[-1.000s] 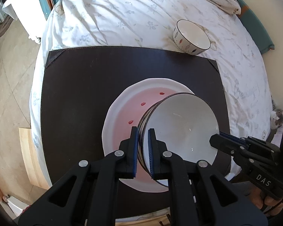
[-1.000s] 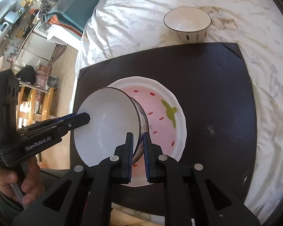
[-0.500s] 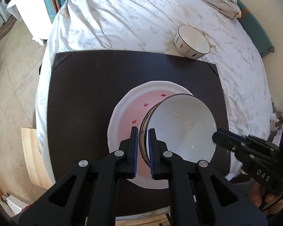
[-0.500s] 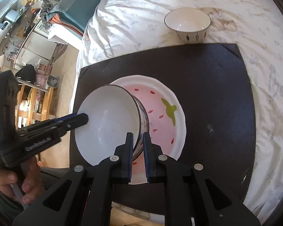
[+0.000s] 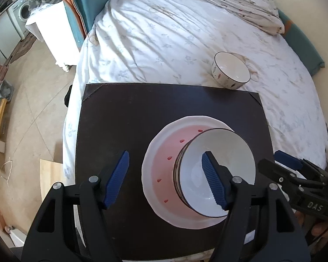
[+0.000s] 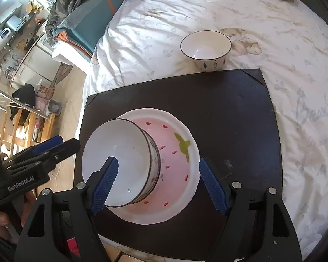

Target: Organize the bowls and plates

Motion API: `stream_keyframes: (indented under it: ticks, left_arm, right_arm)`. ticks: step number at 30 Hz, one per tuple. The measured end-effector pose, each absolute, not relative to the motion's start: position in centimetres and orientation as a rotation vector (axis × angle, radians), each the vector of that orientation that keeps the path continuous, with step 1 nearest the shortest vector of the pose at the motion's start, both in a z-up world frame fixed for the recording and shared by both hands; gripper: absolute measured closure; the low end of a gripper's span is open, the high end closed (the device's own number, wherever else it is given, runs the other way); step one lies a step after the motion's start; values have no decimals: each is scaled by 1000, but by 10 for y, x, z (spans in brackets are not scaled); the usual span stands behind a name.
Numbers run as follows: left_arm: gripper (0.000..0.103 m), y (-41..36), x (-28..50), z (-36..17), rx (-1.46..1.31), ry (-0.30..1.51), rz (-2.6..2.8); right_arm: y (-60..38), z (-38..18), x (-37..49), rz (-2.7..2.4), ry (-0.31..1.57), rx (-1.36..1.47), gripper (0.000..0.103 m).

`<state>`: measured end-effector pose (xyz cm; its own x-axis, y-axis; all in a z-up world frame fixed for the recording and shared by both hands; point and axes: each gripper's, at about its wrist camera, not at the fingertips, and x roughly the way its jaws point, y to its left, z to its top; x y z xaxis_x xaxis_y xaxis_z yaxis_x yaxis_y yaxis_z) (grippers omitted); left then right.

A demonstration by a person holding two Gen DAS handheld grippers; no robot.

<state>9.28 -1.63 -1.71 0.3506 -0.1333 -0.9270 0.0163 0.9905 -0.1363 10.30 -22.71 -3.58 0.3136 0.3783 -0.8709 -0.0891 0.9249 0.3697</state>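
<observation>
A white bowl with a dark rim [image 5: 227, 152] [image 6: 124, 144] sits on a pink strawberry-patterned plate [image 5: 164, 166] [image 6: 175, 174] on a dark mat [image 5: 142, 113] [image 6: 229, 113]. My left gripper [image 5: 166, 179] is open above the plate, its jaws straddling the bowl's left rim without touching. My right gripper [image 6: 157, 183] is open, straddling the bowl's right side. A second, smaller patterned bowl [image 5: 230, 73] [image 6: 206, 50] stands on the bed beyond the mat's far edge.
The mat lies on a white floral bedsheet [image 5: 164, 43] [image 6: 284, 54]. The bed's left edge drops to a tiled floor [image 5: 32, 100]. A white cabinet [image 5: 52, 32] and folded blankets [image 6: 87, 21] stand at the far left.
Both grippers were shut on the bowl's rim, holding it over the plate. Both have opened and drawn back; the bowl now rests on the plate.
</observation>
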Motion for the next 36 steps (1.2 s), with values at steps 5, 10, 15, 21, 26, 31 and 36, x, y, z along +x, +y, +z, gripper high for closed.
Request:
stream_keyframes:
  ticks: [5, 10, 15, 21, 26, 31, 36]
  left_arm:
    - [37, -12, 102, -11, -129, 1201, -77]
    - [37, -11, 116, -12, -141, 1208, -51]
    - [37, -18, 141, -5, -134, 1217, -46]
    - [37, -33, 183, 7, -122, 1206, -52]
    - [37, -45, 207, 4, -85, 1219, -59]
    - [37, -52, 221, -6, -31, 1247, -58]
    - [37, -59, 236, -17, -7, 1283, -64]
  right_arm:
    - [-253, -44, 110, 239, 1183, 331, 24]
    - [-278, -45, 128, 131, 1162, 349, 24]
    - [-304, -48, 163, 107, 1154, 473, 24]
    - [-333, -56, 212, 48, 1129, 568, 24]
    - [-343, -83, 261, 75, 1163, 727, 28]
    - [-330, -117, 302, 70, 1240, 675, 53]
    - [-326, -151, 318, 69, 1304, 704, 77]
